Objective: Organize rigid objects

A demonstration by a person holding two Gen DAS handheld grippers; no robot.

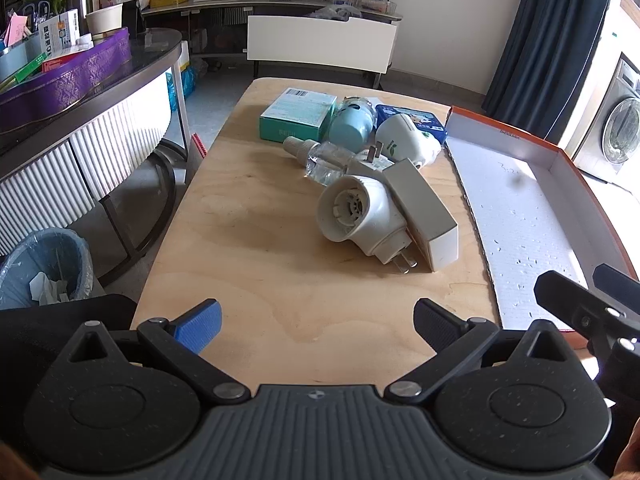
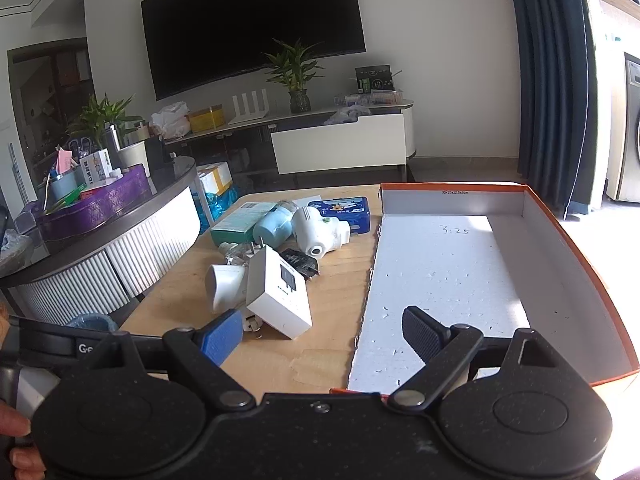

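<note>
A heap of small items lies mid-table: a white plug-in vaporizer [image 1: 360,216], a white adapter box [image 1: 424,212], a clear refill bottle [image 1: 320,156], a teal carton [image 1: 298,114], a pale blue vaporizer [image 1: 354,122], a white round vaporizer [image 1: 412,138] and a blue tin [image 1: 416,118]. The same white adapter box [image 2: 280,292] and blue tin [image 2: 340,210] show in the right wrist view. An orange-rimmed box with a white floor [image 1: 516,208] [image 2: 448,276] lies to the right, holding nothing. My left gripper [image 1: 316,326] hovers open over the near table edge. My right gripper [image 2: 320,334] is open near the box's front corner.
The wooden table [image 1: 256,248] ends at a bin with a plastic liner [image 1: 44,268] on the left. A dark round counter with a purple box [image 1: 68,76] stands left. A TV console, plants and a washing machine [image 1: 616,120] stand farther off.
</note>
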